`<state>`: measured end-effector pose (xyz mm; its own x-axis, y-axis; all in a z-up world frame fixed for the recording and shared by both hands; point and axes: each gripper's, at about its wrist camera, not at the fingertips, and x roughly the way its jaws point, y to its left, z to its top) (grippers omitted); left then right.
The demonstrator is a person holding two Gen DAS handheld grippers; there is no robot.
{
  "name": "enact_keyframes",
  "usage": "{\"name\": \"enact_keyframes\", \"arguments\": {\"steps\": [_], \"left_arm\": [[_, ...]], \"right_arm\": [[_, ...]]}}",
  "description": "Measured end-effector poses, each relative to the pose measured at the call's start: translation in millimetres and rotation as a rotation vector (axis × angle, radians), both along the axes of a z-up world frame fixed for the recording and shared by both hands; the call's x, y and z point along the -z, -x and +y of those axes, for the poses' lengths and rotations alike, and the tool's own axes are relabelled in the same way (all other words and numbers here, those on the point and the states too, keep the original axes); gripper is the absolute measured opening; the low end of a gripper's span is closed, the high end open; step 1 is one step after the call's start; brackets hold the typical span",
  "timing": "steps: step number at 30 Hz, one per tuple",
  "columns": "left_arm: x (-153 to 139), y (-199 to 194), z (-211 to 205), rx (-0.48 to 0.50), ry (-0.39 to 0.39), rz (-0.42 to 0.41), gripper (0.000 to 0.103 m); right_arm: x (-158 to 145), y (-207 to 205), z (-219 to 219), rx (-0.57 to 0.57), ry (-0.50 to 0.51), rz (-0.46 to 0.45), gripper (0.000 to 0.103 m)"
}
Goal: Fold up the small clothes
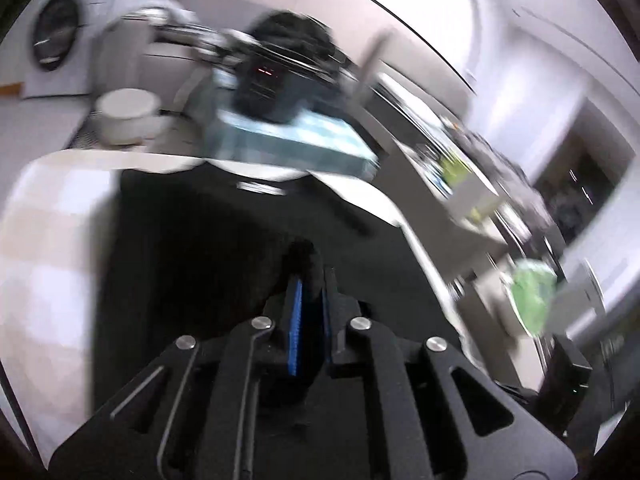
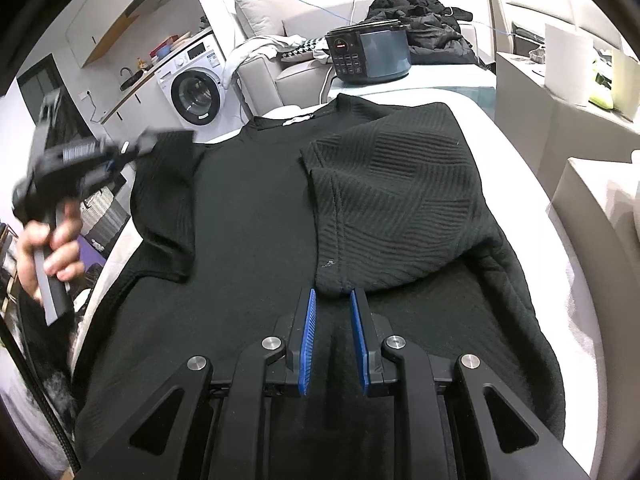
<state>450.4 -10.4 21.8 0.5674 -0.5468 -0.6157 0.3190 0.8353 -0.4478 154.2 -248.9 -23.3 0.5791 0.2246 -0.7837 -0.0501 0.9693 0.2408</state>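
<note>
I've got the black ribbed top (image 2: 256, 216) spread flat on the white table (image 2: 532, 184), neck end toward the far edge, hem toward me. Its R sleeve (image 2: 392, 208) is folded in across the chest and lies flat; the L sleeve (image 2: 166, 208) is folded partway in, its cuff end lifted near the L tool. My right gripper (image 2: 334, 340) sits low over the hem area, just short of the folded sleeve's lower edge; its 2 blue pads (image 2: 306, 344) stand a narrow gap apart w/ only the shirt body visible underneath, nothing pinched that I can see. The left gripper (image 2: 120, 156) is up off the table at the shirt's L side, held in a hand (image 2: 48, 248), and badly motion-blurred. In the left wrist view the left gripper's blue pads (image 1: 295, 328) are nearly together w/ dark material around them, but I can't tell whether cloth is caught there. Beyond the neck stands a dark multicooker (image 2: 368, 56); a washing machine (image 2: 196, 92) is further back on the L.
</note>
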Motion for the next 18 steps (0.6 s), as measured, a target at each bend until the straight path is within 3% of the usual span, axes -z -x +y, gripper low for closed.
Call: {"name": "enact_keyframes", "arguments": {"steps": [1,3,6,9,11,14,16,17,18], "left_arm": [[-1,4,-14,0.041,-0.014,0.009,0.042],[1,6,-27,0.059,-0.047,0.012,0.06],[5,16,-9,0.001,-0.097,-0.018,0.066],[24,28,36,-0.182,-0.213,-0.02,0.073],[48,30,62,-0.268,-0.32,0.052,0.073],[82,2,87,-0.323,-0.343,0.182,0.069],[96,-7,93,-0.299,-0.317,0.226,0.045],[99,-10,90,-0.285,-0.332,0.224,0.045],[98,-9,86,-0.271,-0.367,0.189,0.033]], "right_arm": [[-1,1,-1,0.005,-0.003,-0.002,0.018],[-1,2,-3,0.011,-0.005,-0.002,0.018],[-1,7,-4,0.011,-0.01,-0.006,0.018],[1,8,-6,0.012,-0.01,-0.004,0.019],[4,7,-7,0.017,-0.019,0.001,0.019],[7,5,-7,0.02,-0.021,0.01,0.019],[9,3,-5,0.017,-0.016,0.018,0.019],[10,3,-4,0.016,-0.012,0.021,0.019],[10,2,-3,0.015,-0.009,0.024,0.019]]}}
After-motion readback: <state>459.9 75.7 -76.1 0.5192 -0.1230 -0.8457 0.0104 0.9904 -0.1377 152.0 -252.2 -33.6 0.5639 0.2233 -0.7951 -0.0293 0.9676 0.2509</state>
